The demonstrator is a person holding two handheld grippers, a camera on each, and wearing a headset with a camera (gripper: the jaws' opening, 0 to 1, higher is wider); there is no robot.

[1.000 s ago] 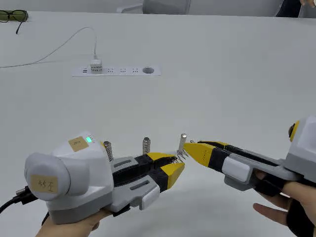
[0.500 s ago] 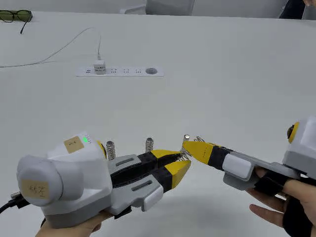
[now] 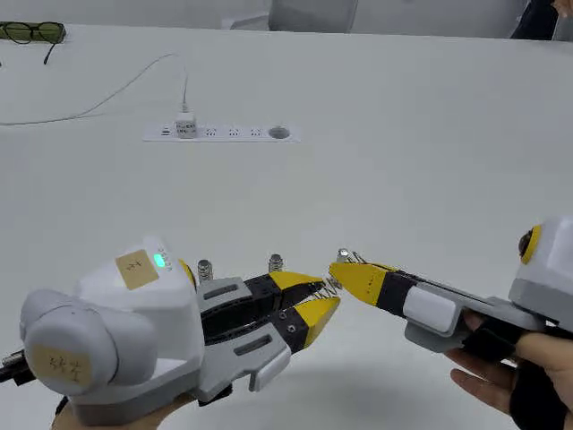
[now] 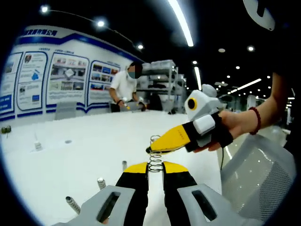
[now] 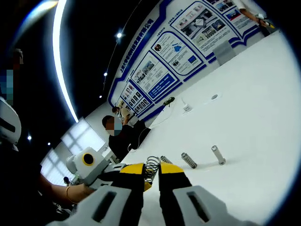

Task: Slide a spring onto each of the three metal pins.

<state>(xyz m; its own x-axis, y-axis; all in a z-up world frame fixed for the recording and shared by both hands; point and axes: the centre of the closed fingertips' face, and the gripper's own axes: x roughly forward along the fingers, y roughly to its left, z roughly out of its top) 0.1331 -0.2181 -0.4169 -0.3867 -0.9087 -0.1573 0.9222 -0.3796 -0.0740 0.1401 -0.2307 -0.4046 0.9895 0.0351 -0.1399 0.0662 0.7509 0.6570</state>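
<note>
Three metal pins stand in a row on the white table. The left pin [image 3: 205,268] and the middle pin [image 3: 276,262] each carry a spring. The right pin [image 3: 343,255] is bare, as the right gripper view shows at this pin [image 5: 217,154]. One loose spring [image 3: 333,282] hangs in the air in front of the row. My left gripper [image 4: 155,165] is shut on its lower coils. My right gripper [image 5: 150,168] pinches the same spring [image 5: 150,168] from the other side, its tip meeting the spring [image 4: 154,157] near the top in the left gripper view.
A white power strip [image 3: 221,133] with a plugged charger and cable lies further back. Dark glasses [image 3: 32,32] sit at the far left corner. A person stands at the far side of the table [image 4: 84,141] in the left gripper view.
Both grippers with the spring have risen slightly in front of the pins, hiding more of them. The head camera has shifted a little.
</note>
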